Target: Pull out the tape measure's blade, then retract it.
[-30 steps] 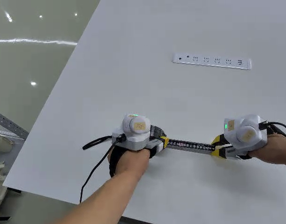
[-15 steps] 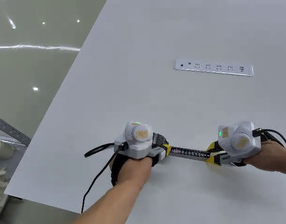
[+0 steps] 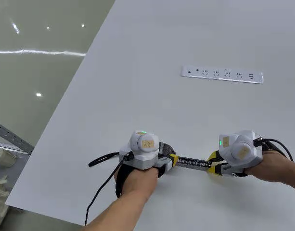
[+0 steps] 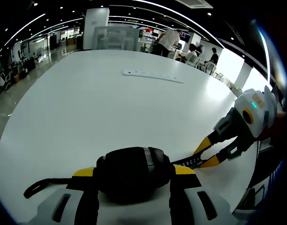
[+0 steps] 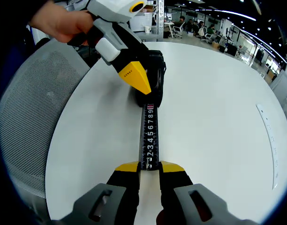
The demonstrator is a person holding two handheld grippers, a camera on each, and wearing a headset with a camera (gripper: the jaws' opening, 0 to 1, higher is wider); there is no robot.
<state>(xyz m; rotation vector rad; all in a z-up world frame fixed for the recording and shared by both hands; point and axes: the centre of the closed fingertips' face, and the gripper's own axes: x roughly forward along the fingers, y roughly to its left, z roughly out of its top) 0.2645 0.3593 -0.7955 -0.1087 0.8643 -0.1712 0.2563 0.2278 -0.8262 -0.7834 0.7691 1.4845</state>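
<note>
My left gripper (image 3: pixel 168 158) is shut on the black tape measure case (image 4: pixel 134 173), which rests on the white table (image 3: pixel 152 86). The case also shows in the right gripper view (image 5: pixel 154 65), pinched by the left gripper's yellow fingertips (image 5: pixel 134 75). A short stretch of the blade (image 3: pixel 192 163) runs flat along the table from the case to my right gripper (image 3: pixel 212 166). The right gripper (image 5: pixel 150 166) is shut on the blade's end, and the numbers 1 to 9 show on the blade (image 5: pixel 150 133). In the left gripper view the right gripper (image 4: pixel 206 154) comes in from the right.
A white power strip (image 3: pixel 222 74) lies farther back on the table. The table's left edge (image 3: pixel 56 120) drops to a glossy floor. A black strap (image 4: pixel 40 185) trails from the case toward the near-left. A grey mesh chair back (image 5: pixel 38 98) stands beyond the table edge.
The right gripper has moved left toward the case, and the exposed blade between the two grippers has grown shorter. The left gripper has stayed in place on the case.
</note>
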